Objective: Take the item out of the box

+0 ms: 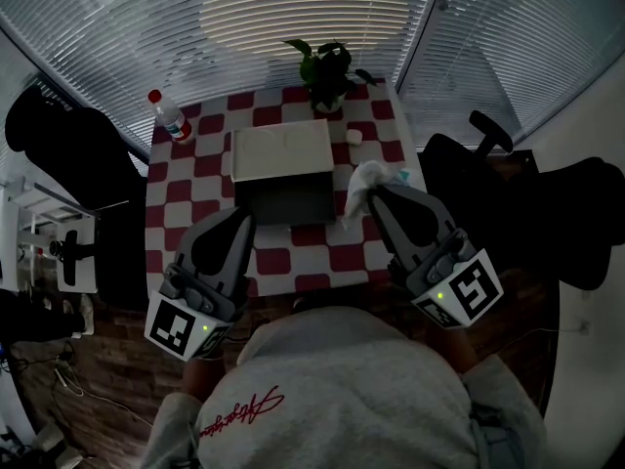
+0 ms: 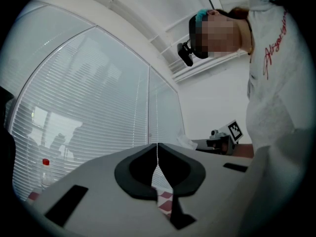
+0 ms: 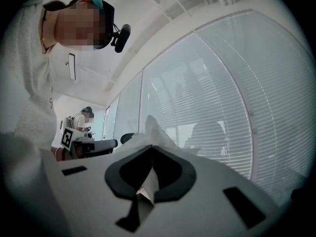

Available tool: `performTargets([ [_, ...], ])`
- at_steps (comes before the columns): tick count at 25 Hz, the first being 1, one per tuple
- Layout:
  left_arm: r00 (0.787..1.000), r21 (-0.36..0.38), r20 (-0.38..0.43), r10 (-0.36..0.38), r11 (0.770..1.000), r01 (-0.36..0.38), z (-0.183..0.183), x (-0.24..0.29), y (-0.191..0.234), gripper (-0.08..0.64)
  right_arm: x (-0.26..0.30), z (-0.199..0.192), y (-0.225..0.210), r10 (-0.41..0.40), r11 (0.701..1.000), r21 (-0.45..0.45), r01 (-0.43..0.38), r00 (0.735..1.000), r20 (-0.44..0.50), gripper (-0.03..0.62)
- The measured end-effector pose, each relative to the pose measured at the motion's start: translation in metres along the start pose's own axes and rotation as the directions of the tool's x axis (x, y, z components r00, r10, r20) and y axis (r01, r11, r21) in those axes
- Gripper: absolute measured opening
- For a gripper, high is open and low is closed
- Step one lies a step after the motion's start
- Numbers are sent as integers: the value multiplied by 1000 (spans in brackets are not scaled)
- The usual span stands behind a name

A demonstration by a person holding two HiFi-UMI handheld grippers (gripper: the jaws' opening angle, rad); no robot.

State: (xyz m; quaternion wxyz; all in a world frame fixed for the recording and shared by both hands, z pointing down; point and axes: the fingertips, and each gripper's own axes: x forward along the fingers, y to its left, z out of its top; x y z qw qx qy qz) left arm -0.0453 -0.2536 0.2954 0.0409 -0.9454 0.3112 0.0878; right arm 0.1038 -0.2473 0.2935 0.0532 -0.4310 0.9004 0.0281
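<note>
entry one: white crumpled item [image 1: 357, 195]. we are holding it outside the box [image 1: 285, 203], just beside its 3 o'clock wall, with its long axis running 1 to 7 o'clock in the head view. the right gripper [image 1: 375, 191] jaws are clamping it. entry two: left gripper [image 1: 241, 221]. its jaws are pressing together on nothing.

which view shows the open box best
Head view: it looks down on the whole open box, lid folded back, on the checkered cloth. The left gripper view shows only a sliver of that cloth, no box. The right gripper view shows none of it, only the pinched white item.
</note>
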Motion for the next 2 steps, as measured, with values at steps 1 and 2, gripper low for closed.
performTargets([
  [1, 1000, -1, 0, 0, 1000, 0, 0, 0, 0, 18, 0, 0, 0, 1, 1000, 0, -1, 1000, 1, 12],
  [2, 1000, -1, 1, 1, 1000, -1, 0, 0, 1, 17, 1, 0, 0, 1, 1000, 0, -1, 1000, 2, 12],
])
